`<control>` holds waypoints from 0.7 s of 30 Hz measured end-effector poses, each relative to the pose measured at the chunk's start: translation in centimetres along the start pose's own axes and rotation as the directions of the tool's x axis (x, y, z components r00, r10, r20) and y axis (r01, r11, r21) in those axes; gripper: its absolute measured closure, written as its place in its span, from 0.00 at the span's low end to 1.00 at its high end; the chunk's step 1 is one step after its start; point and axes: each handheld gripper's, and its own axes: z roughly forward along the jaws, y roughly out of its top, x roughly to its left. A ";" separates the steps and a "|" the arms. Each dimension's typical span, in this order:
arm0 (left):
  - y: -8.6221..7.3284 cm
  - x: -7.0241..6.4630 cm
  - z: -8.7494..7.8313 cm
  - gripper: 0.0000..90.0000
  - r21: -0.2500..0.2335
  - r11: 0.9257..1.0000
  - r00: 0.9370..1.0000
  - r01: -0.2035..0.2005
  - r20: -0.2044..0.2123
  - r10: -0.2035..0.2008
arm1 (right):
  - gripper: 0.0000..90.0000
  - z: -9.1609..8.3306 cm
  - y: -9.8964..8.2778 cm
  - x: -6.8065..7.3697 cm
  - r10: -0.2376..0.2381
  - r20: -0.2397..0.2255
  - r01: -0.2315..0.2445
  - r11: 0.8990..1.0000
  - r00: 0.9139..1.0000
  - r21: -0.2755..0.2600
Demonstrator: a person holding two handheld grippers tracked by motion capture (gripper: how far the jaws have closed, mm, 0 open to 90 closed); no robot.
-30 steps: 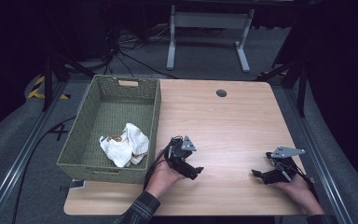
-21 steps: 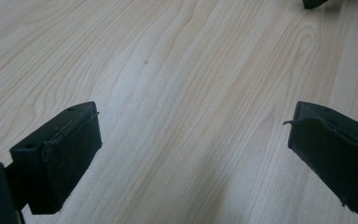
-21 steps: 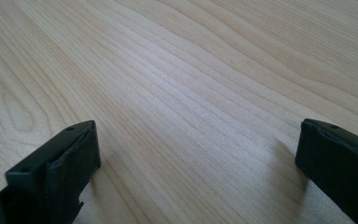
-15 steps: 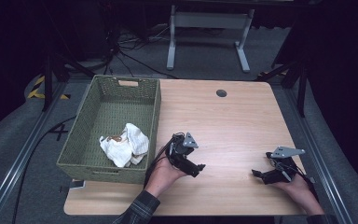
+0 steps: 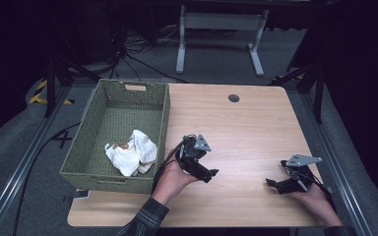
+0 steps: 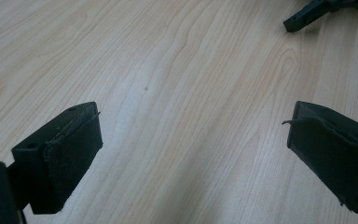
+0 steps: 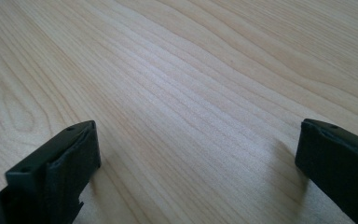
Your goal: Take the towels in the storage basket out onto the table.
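A green woven basket (image 5: 86, 147) stands on the left part of the wooden table (image 5: 241, 128), with a crumpled white cloth (image 5: 133, 152) lying in its near end. My left gripper (image 5: 210, 173) hovers low over the table just right of the basket, jaws wide apart with bare wood between them (image 6: 191, 140). Near the table's right front corner my right gripper (image 5: 270, 184) rests low, also open and holding nothing (image 7: 196, 154). In the left gripper view, a black jaw tip of the right gripper (image 6: 303, 16) pokes in at the top right.
A small dark round grommet (image 5: 234, 98) sits in the table near its far edge. Beyond the table stand a white metal frame (image 5: 216, 34) and cables on the dark floor. Rails run along both sides of the table.
My left gripper has drifted slightly right and toward the front, away from the basket. The right gripper has stayed put.
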 end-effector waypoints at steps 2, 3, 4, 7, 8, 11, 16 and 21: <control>0.1 0.1 -0.2 0.04 -0.004 1.000 1.000 -0.002 0.002 0.002 | 0.00 0.0 0.0 0.0 0.001 0.000 -0.001 1.000 1.000 0.000; 0.2 0.2 -0.4 0.04 -0.008 1.000 1.000 0.000 0.001 0.000 | 0.00 0.0 0.0 0.0 0.000 0.000 0.000 1.000 1.000 0.000; 0.2 0.2 -0.4 0.04 -0.008 1.000 1.000 0.000 0.001 0.000 | 0.00 0.0 0.0 0.0 0.000 0.000 0.000 1.000 1.000 0.000; 0.4 0.4 -0.8 0.04 -0.008 1.000 1.000 -0.003 0.001 0.003 | 0.00 0.0 0.0 0.0 0.001 0.000 -0.001 1.000 1.000 0.000; 0.5 0.5 -0.9 0.04 -0.009 1.000 1.000 -0.006 0.002 0.006 | 0.00 0.0 0.0 0.0 0.001 0.000 -0.001 1.000 1.000 0.000; 0.6 0.6 -1.3 0.04 -0.008 1.000 1.000 -0.007 0.001 0.007 | 0.00 0.0 0.0 0.0 0.000 -0.001 0.000 1.000 1.000 0.001; 0.9 1.0 -1.9 0.04 -0.014 1.000 1.000 -0.004 0.001 0.004 | 0.00 0.0 0.0 0.0 -0.001 0.000 0.001 1.000 1.000 -0.001; 1.1 1.5 -2.6 0.04 -0.016 1.000 1.000 -0.004 -0.006 0.004 | 0.00 0.0 0.0 0.0 0.001 -0.001 -0.001 1.000 1.000 0.001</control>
